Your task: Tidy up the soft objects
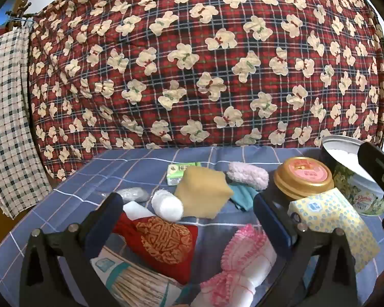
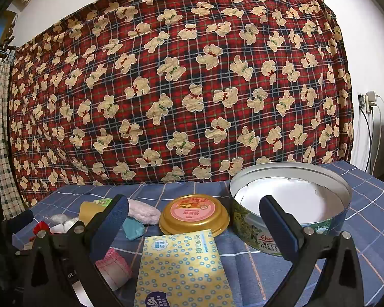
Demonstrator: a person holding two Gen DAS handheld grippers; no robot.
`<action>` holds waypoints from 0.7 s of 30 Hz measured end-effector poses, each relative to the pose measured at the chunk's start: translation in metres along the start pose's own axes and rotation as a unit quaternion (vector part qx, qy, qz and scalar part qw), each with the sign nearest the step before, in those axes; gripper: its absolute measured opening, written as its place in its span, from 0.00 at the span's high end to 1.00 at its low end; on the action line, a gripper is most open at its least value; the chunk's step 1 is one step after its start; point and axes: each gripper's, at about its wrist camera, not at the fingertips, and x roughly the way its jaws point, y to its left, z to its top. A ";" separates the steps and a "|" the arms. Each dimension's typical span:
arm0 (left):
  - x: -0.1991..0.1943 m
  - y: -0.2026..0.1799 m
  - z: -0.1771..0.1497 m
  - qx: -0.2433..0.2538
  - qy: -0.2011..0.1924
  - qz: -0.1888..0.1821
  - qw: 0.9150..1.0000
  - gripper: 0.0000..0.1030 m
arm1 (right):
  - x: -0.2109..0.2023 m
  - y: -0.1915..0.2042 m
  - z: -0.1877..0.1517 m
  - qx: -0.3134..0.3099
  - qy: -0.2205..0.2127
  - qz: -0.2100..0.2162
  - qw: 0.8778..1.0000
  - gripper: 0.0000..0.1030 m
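Soft items lie scattered on a blue checked cloth (image 1: 71, 179). A red pouch with gold embroidery (image 1: 163, 243) and a pink frilled bundle (image 1: 240, 258) sit under my open left gripper (image 1: 189, 209). Beyond them lie a tan sponge (image 1: 203, 194), a white gauze roll (image 1: 166, 206), a teal cloth (image 1: 243, 195) and a pink fluffy piece (image 1: 248, 175). A yellow dotted tissue pack (image 2: 181, 266) lies below my open right gripper (image 2: 194, 212), which faces an open round cookie tin (image 2: 291, 204). Nothing is between either pair of fingers.
A gold-lidded jar (image 2: 194, 213) stands left of the tin. A green packet (image 1: 181, 171) lies at the back, and a striped tissue pack (image 1: 138, 284) at the front. A red plaid bear quilt (image 1: 204, 58) hangs behind the surface. Wall sockets with cables (image 2: 368, 102) are at right.
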 end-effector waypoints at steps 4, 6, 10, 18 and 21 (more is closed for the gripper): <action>0.001 -0.002 0.000 0.001 0.000 -0.001 1.000 0.00 | 0.000 0.000 0.000 0.000 0.000 0.000 1.000 0.00; 0.001 -0.002 0.001 0.001 0.000 -0.001 1.000 0.00 | 0.000 0.000 -0.001 0.000 0.000 0.000 1.000 0.00; 0.000 -0.002 0.001 0.000 0.000 0.000 1.000 0.00 | 0.000 0.000 -0.001 -0.001 0.000 0.000 1.000 0.00; 0.000 -0.002 0.000 0.000 0.000 -0.001 1.000 0.00 | 0.001 0.001 -0.002 -0.001 0.000 0.000 1.000 0.00; 0.001 -0.003 0.001 0.000 0.001 -0.004 1.000 0.00 | 0.001 0.001 -0.003 -0.002 0.000 0.000 1.000 0.00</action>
